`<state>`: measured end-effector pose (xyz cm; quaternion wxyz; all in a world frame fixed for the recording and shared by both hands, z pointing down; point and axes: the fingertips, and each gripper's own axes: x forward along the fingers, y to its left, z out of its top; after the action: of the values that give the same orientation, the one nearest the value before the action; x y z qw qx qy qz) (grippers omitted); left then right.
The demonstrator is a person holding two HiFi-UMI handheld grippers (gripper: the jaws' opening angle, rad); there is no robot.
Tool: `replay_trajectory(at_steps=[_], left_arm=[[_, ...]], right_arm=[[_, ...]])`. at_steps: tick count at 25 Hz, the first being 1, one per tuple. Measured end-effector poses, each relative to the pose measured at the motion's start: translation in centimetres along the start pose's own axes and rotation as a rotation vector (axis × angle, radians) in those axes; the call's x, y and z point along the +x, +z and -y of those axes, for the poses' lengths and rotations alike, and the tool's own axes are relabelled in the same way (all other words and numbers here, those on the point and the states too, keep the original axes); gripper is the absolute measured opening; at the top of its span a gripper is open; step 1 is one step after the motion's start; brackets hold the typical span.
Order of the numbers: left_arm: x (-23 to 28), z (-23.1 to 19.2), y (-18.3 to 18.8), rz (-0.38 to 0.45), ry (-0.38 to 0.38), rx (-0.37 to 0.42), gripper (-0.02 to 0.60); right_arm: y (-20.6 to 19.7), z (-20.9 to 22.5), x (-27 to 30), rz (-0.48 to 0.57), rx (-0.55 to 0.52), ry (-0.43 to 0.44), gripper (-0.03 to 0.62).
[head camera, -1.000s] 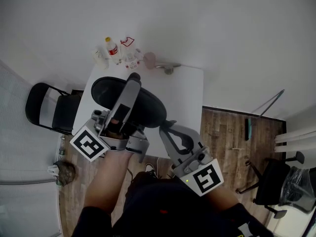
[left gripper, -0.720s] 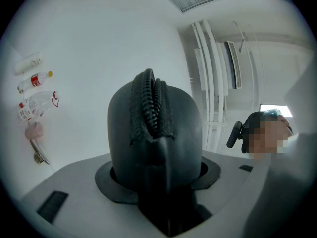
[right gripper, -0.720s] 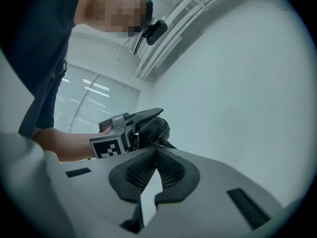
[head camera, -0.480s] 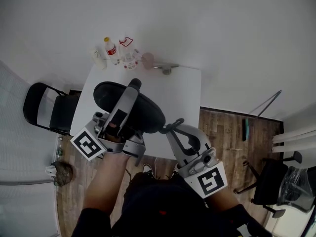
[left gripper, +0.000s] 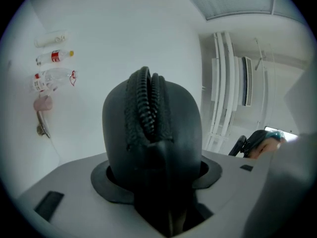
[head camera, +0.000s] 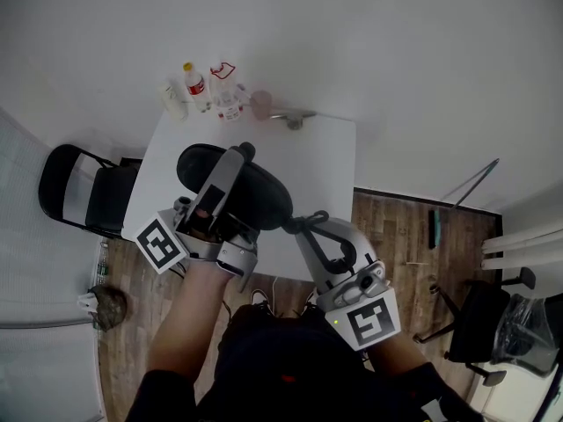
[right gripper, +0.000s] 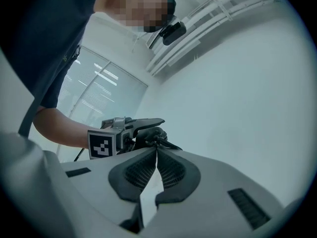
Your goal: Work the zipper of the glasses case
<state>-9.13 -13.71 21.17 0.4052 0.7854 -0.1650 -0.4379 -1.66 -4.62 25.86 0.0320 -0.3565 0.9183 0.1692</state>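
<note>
Here, in the head view, the left gripper (head camera: 240, 163) holds the black glasses case (head camera: 264, 192) in the middle of the frame, above the white table (head camera: 325, 161). The right gripper (head camera: 296, 225) meets the case's right end. Small bottles (head camera: 195, 84) stand at the upper left; one has a red label, too small to read.

In the left gripper view, the jaws squeeze the case from both sides. The zipper teeth (left gripper: 147, 108) run up the middle and look shut there.

In the right gripper view, the jaws are closed tight, and they seem to pinch the thin zipper pull (right gripper: 159, 142) in the middle of the frame.

The pull is tiny, so it could slip out on a hard tug. A sideways tug could twist the case loose or jam the teeth.
</note>
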Motion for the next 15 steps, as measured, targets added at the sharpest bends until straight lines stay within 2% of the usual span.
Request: replay_trajectory(at_steps=[4,9,12,15], left_arm=[[-0.6,-0.5,-0.3,0.002,0.015,-0.010,0.270],[-0.7,-1.1,-0.6,-0.037,0.049,0.010,0.268],[-0.6,-1.1,-0.8,-0.072,0.044,0.026,0.265],[-0.6,-1.2,-1.3,-0.099,0.019,0.001,0.265]], right_arm=[[-0.1,-0.1,-0.1,-0.004,-0.026,0.009,0.017],[-0.3,0.0,-0.3,-0.030,-0.111,-0.022,0.017],[-0.5,0.4,-0.3,-0.042,-0.112,-0.040,0.017],[-0.3,0.9,-0.3,-0.036,-0.104,-0.053,0.017]])
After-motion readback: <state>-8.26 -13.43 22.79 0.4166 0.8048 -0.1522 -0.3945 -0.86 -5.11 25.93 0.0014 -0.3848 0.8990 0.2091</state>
